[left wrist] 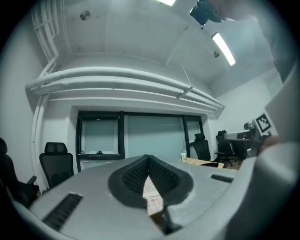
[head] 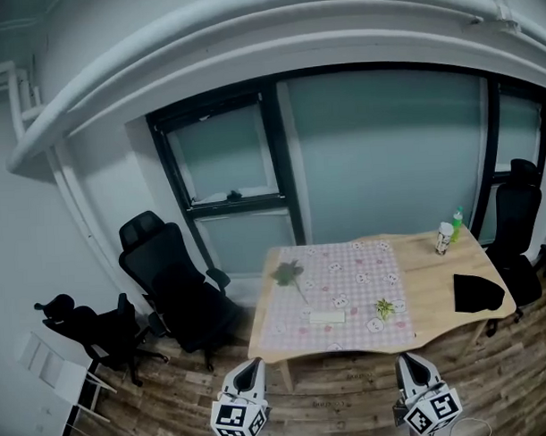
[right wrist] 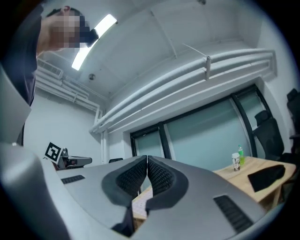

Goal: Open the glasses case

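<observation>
Both pairs of jaws are pressed together, and nothing is held in either. In the left gripper view the ribbed pads of the left gripper are seen to meet at their tips. Only a narrow wedge is left below them, and through it a strip of the checked cloth can be seen. The same is shown for the right gripper in its own view, where the pads touch along their whole front.

In the head view both grippers are held level and side by side, on the near side of the table and well apart from it. The left gripper is at the left and the right gripper is at the right.

A small white oblong thing is taken to be the case, although it is too small for this to be said with certainty. It lies on the cloth close to the near edge of the table. It is placed ahead of the jaws, about midway between the two grippers, so neither hand is clearly nearer. Its long axis runs from left to right, across the direction in which the jaws point. A black thing lies on the bare wood at the right.

Before anything can be grasped, both grippers must be brought forward to the near edge of the table, and the jaws must be spread.
</observation>
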The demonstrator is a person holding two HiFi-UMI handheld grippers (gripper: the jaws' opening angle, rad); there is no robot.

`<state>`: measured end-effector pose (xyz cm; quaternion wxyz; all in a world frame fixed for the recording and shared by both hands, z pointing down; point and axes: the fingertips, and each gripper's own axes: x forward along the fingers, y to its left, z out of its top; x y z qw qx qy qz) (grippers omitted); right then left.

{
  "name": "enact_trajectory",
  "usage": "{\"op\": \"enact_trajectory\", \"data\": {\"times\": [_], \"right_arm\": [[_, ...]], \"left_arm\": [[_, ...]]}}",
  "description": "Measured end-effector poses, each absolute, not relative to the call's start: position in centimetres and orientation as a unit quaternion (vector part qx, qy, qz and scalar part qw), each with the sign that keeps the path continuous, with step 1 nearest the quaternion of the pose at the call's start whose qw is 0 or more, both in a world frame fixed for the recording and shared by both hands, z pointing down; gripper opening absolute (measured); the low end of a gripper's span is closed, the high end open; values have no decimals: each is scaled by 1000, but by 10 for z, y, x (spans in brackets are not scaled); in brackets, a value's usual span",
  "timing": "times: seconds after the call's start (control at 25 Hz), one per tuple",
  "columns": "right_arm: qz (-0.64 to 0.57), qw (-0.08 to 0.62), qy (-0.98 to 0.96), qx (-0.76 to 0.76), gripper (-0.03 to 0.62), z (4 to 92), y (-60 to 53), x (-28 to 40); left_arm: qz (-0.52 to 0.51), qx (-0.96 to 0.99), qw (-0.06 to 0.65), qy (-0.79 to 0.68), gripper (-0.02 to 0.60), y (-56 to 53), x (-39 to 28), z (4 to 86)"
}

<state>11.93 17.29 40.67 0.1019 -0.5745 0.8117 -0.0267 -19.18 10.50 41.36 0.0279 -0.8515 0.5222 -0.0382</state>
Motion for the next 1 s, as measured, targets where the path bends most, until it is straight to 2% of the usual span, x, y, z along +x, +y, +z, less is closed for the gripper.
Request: {"op": "enact_trajectory", "data": {"times": [0.2, 0.36, 0.48, 0.76, 1.0], "right_arm": [[-46, 123, 817, -562, 17, 431, 156, 128], [-74, 99, 836, -534, 17, 453, 143, 100], [-72, 78, 840, -532, 17, 460, 122, 90], [-16, 83, 820, -566, 17, 441, -3, 110], [16, 67, 827, -558, 17, 411, -120, 86]], "left_arm": [[-48, -851, 35, 522, -2, 97, -176, 431], [-64, -838, -26, 542, -2, 93, -197, 470], [-63, -836, -23, 544, -2, 66, -199, 474], [-19, -853, 25, 521, -2, -71, -168, 455], [7, -859, 33, 511, -2, -177, -163, 430]]}}
